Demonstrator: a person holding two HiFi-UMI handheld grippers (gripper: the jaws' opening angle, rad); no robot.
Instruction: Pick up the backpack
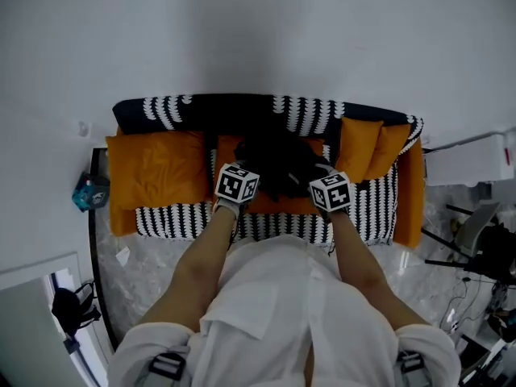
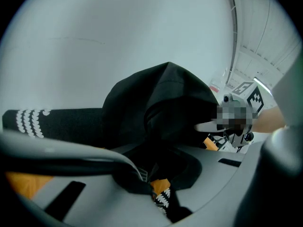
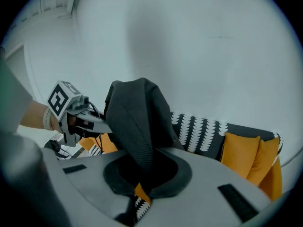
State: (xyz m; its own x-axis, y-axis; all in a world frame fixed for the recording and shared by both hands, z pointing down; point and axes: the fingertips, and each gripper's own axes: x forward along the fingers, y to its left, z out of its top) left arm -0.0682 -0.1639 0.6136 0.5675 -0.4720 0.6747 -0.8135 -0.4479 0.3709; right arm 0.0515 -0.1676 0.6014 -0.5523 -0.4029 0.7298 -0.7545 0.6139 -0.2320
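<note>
A black backpack (image 1: 278, 164) sits at the middle of a sofa (image 1: 367, 208) with a black-and-white pattern. My left gripper (image 1: 243, 176) is shut on its left side and my right gripper (image 1: 320, 177) on its right side. In the left gripper view, black fabric of the backpack (image 2: 161, 103) is pinched in the left gripper (image 2: 147, 175), and the right gripper (image 2: 242, 109) shows beyond it. The right gripper view has a fold of the backpack (image 3: 137, 117) rising from the right gripper (image 3: 142, 186), with the left gripper (image 3: 78, 112) on the far side.
Orange cushions lie left (image 1: 157, 172) and right (image 1: 359, 147) of the backpack. A blue object (image 1: 89, 192) stands off the sofa's left end, a white unit (image 1: 476, 160) off its right. A dark bag (image 1: 68, 309) and black stands (image 1: 484, 248) are on the marble floor.
</note>
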